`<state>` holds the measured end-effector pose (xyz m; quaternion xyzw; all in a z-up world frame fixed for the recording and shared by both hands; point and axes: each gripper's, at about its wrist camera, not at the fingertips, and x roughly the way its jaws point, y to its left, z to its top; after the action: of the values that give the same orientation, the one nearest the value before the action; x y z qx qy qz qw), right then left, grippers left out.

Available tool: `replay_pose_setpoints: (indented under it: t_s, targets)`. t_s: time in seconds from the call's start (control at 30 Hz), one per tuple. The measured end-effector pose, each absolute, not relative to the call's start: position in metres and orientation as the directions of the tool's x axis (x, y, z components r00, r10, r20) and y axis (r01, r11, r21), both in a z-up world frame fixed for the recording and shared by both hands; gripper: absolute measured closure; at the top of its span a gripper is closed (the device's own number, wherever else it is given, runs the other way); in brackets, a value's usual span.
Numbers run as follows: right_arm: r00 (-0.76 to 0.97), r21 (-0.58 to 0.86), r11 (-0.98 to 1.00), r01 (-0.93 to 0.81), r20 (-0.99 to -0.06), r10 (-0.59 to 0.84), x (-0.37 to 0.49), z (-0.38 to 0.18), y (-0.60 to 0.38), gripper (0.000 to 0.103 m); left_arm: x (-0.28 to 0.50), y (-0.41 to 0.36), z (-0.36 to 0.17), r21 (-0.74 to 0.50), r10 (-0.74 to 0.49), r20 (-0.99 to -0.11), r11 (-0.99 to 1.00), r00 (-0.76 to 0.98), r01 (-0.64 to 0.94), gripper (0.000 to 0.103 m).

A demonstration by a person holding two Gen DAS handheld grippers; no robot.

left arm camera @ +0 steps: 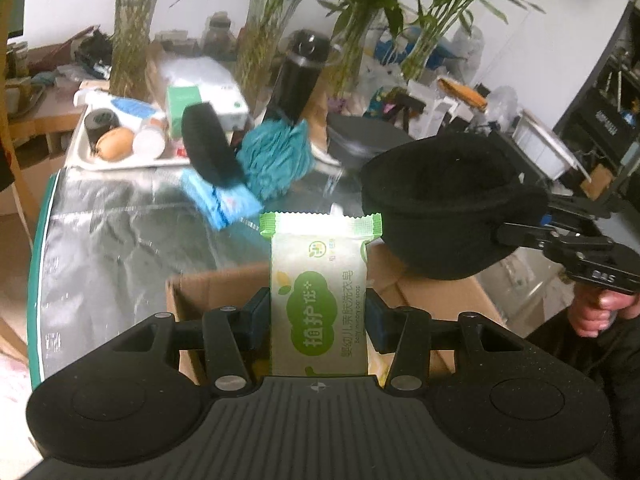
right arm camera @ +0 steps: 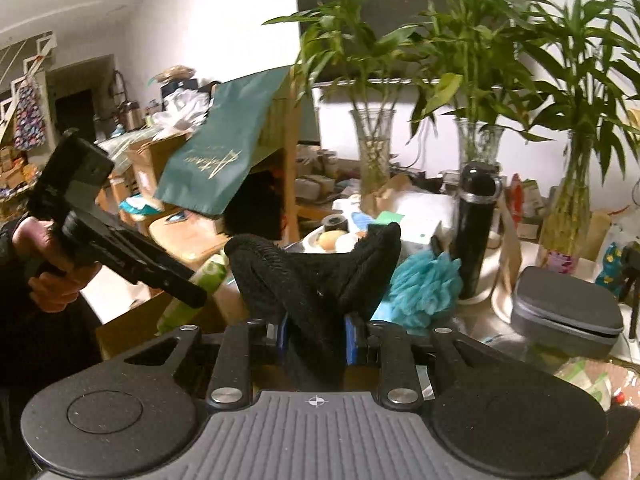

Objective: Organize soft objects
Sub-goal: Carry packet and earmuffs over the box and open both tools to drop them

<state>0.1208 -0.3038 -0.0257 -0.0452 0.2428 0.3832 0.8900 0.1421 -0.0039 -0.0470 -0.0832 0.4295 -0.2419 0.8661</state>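
My left gripper (left arm camera: 318, 320) is shut on a green-and-white pack of baby laundry soap (left arm camera: 320, 288), held upright over an open cardboard box (left arm camera: 208, 292). My right gripper (right arm camera: 316, 336) is shut on a black soft pad (right arm camera: 316, 276); in the left wrist view that pad (left arm camera: 440, 208) hangs at the right above the box, pinched by the right gripper (left arm camera: 504, 234). The soap pack (right arm camera: 200, 284) and the left gripper body (right arm camera: 120, 244) show at the left of the right wrist view. A teal bath pouf (left arm camera: 276, 160), a blue cloth (left arm camera: 220, 204) and another black pad (left arm camera: 210, 148) lie on the table behind.
A silver foil sheet (left arm camera: 120, 220) covers the table. A white tray (left arm camera: 84, 156) with tape, a fruit and jars stands at the back left. A black bottle (left arm camera: 296, 80), glass vases with bamboo (left arm camera: 128, 40) and a grey case (right arm camera: 568, 308) stand behind.
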Motion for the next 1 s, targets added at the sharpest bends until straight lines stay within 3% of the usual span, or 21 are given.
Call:
replay_pose_setpoints:
  t_s: [0.47,0.5,0.53,0.57,0.63,0.7,0.8,1.0]
  targets:
    - [0.494,0.067,0.638,-0.767,-0.574,0.654,0.085,-0.043,-0.281,0.069,0.123,-0.002,-0.062,-0.287,-0.383,-0.786,0.921,0.485,0.262,0.056]
    - [0.487,0.059,0.635,-0.770,-0.588,0.646,0.084,-0.044,-0.277,0.060,0.123,-0.002,-0.062,-0.290,-0.387,-0.785,0.920,0.483,0.264,0.056]
    - [0.484,0.048,0.632,-0.773,-0.600,0.637,0.084,-0.046,-0.274,0.044,0.123,-0.002,-0.062,-0.295,-0.390,-0.788,0.918,0.476,0.264,0.056]
    - [0.482,0.035,0.628,-0.777,-0.610,0.630,0.084,-0.048,-0.272,0.036,0.122,-0.003,-0.062,-0.285,-0.383,-0.791,0.921,0.476,0.266,0.056]
    - [0.482,0.015,0.624,-0.781,-0.621,0.618,0.083,-0.050,-0.268,0.008,0.122,-0.005,-0.062,-0.272,-0.377,-0.792,0.922,0.480,0.274,0.054]
    - [0.487,0.003,0.613,-0.790,-0.605,0.630,0.080,-0.047,-0.267,0.001,0.123,-0.004,-0.063,-0.288,-0.392,-0.787,0.916,0.477,0.278,0.049]
    - [0.487,0.009,0.606,-0.795,-0.586,0.647,0.079,-0.044,-0.267,0.000,0.124,-0.002,-0.063,-0.327,-0.430,-0.774,0.900,0.466,0.287,0.040]
    - [0.548,-0.001,0.662,-0.749,-0.563,0.619,0.087,-0.040,-0.269,0.000,0.122,-0.005,-0.062,-0.322,-0.431,-0.767,0.899,0.475,0.296,0.038]
